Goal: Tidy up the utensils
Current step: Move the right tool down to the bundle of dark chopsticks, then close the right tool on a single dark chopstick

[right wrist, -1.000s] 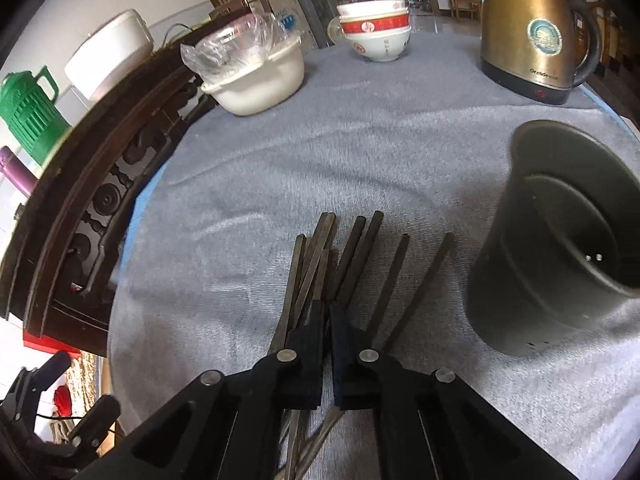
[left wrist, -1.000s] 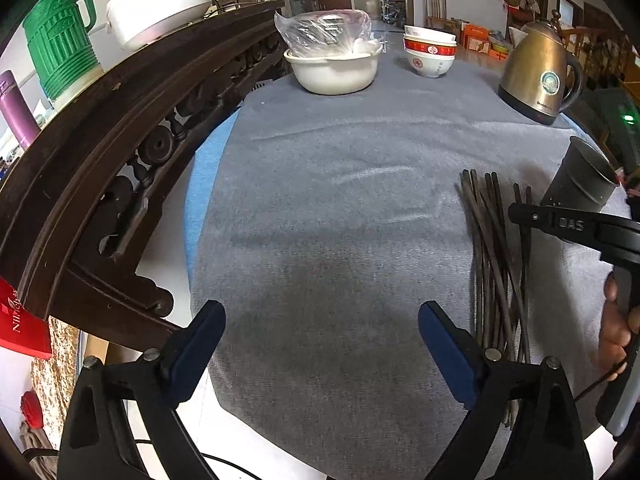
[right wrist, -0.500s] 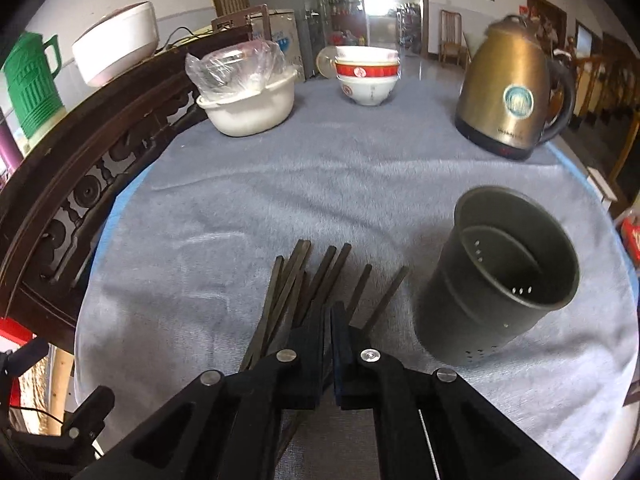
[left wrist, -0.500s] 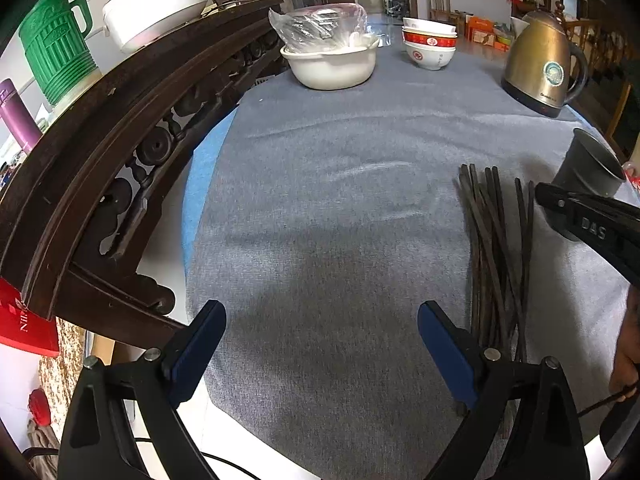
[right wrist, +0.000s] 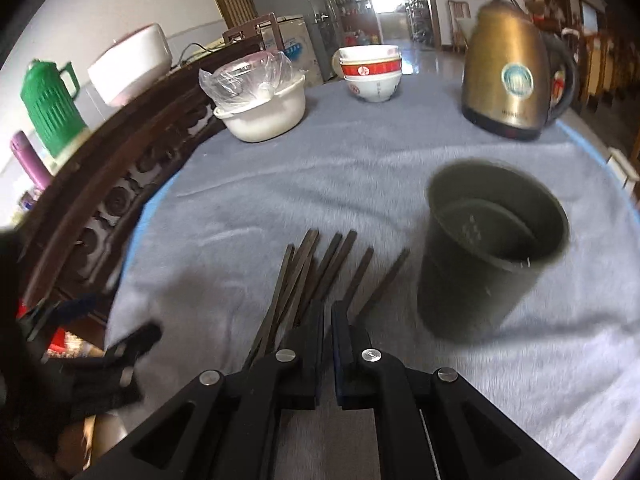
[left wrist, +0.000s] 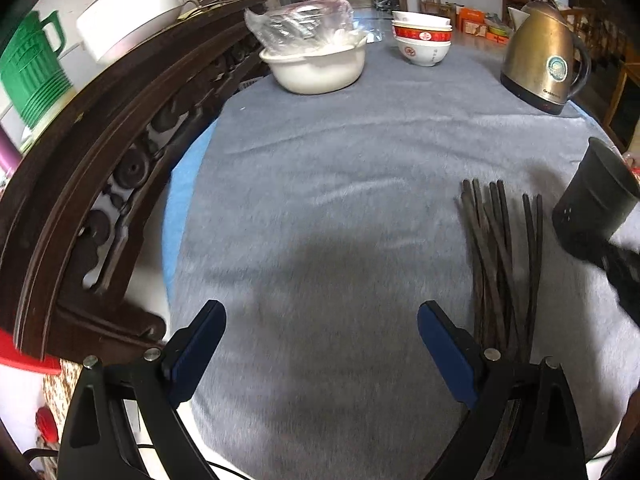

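Observation:
Several dark chopsticks (left wrist: pixel 500 248) (right wrist: pixel 320 264) lie fanned on the grey cloth (left wrist: pixel 340 184). A dark perforated holder cup (right wrist: pixel 480 280) (left wrist: pixel 596 208) stands upright just right of them. My right gripper (right wrist: pixel 328 312) hovers above the near ends of the chopsticks, shut, with nothing visible between its fingers. My left gripper (left wrist: pixel 320 332) is open, its blue pads (left wrist: pixel 200 344) wide apart over bare cloth, left of the chopsticks. In the right wrist view the left gripper (right wrist: pixel 120 344) shows blurred at the lower left.
At the far side stand a white bowl with a plastic bag (left wrist: pixel 316 68), stacked red-and-white bowls (left wrist: pixel 422 40) and a brass kettle (left wrist: pixel 548 64). A carved dark wooden rail (left wrist: pixel 100 152) curves along the left. A green thermos (left wrist: pixel 28 76) stands behind it.
The right gripper has lifted and drawn back from the chopsticks, still shut, and slid to the right edge of the left wrist view. The left gripper has shifted; the chopsticks lie unchanged.

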Action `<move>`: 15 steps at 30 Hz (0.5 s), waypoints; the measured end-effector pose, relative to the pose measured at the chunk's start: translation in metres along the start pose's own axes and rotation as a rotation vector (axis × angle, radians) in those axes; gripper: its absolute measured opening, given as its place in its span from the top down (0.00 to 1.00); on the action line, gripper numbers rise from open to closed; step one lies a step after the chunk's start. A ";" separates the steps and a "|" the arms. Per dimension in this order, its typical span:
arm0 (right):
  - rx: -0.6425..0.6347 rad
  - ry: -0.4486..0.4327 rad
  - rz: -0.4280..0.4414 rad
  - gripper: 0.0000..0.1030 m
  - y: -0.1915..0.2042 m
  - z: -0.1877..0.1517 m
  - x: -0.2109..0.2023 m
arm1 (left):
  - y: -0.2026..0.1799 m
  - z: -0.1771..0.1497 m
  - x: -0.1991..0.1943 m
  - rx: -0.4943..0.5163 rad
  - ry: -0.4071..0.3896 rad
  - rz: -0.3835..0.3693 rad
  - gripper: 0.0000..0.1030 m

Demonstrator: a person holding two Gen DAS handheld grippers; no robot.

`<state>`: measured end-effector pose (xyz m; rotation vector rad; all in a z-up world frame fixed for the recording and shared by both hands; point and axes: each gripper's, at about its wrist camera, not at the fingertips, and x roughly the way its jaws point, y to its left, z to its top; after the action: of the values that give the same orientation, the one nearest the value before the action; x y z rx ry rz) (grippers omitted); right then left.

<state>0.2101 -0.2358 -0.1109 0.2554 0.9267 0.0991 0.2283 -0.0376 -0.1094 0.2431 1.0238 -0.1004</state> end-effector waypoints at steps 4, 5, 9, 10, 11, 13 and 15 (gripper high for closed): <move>0.036 0.011 0.069 0.90 -0.007 -0.016 -0.010 | -0.010 0.018 0.014 0.014 0.041 -0.085 0.06; 0.046 0.007 0.082 0.79 -0.009 -0.020 -0.013 | -0.014 0.023 0.018 0.022 0.053 -0.115 0.06; 0.081 -0.062 0.109 0.30 -0.017 -0.033 -0.026 | -0.033 0.044 0.034 0.058 0.090 -0.199 0.06; 0.083 -0.083 0.093 0.30 -0.019 -0.037 -0.030 | -0.037 0.047 0.037 0.066 0.095 -0.211 0.06; 0.084 -0.088 0.082 0.32 -0.021 -0.039 -0.033 | -0.041 0.051 0.042 0.074 0.104 -0.221 0.06; 0.088 -0.094 0.066 0.39 -0.026 -0.043 -0.036 | -0.049 0.058 0.051 0.081 0.123 -0.252 0.06; 0.083 -0.078 0.036 0.61 -0.031 -0.045 -0.036 | -0.052 0.062 0.058 0.078 0.145 -0.286 0.14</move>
<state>0.1517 -0.2644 -0.1169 0.3502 0.8497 0.0832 0.2999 -0.1018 -0.1357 0.1752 1.1958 -0.3865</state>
